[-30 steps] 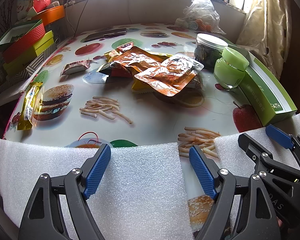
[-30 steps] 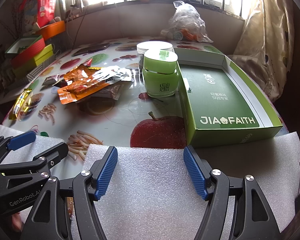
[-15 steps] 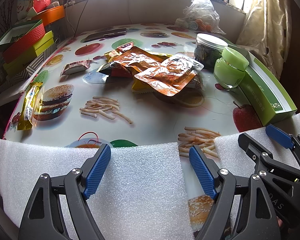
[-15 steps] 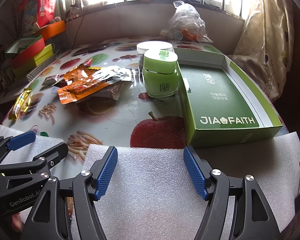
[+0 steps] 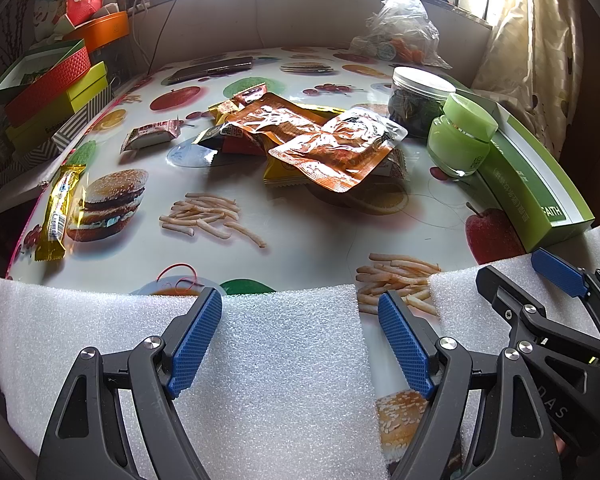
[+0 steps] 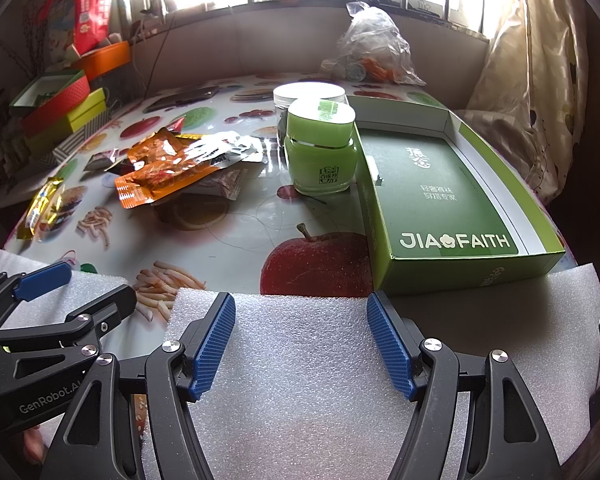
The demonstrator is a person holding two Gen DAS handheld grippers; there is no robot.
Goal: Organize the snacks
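Note:
A heap of orange foil snack packets point(image 5: 320, 144) lies mid-table; it also shows in the right wrist view point(image 6: 172, 168). A small brown-and-white packet point(image 5: 150, 136) and a yellow snack bar point(image 5: 58, 212) lie to its left. An open green box point(image 6: 444, 196) sits at the right, empty, also seen in the left wrist view point(image 5: 536, 188). My left gripper point(image 5: 300, 340) is open and empty over white foam at the near edge. My right gripper point(image 6: 302, 344) is open and empty over foam, just short of the box.
A green jar point(image 6: 320, 148) and a clear jar with a white lid point(image 5: 418, 100) stand beside the box. Stacked coloured boxes point(image 5: 48, 88) line the left edge. A plastic bag point(image 5: 400, 32) sits at the back. White foam pads point(image 5: 280, 380) cover the near edge.

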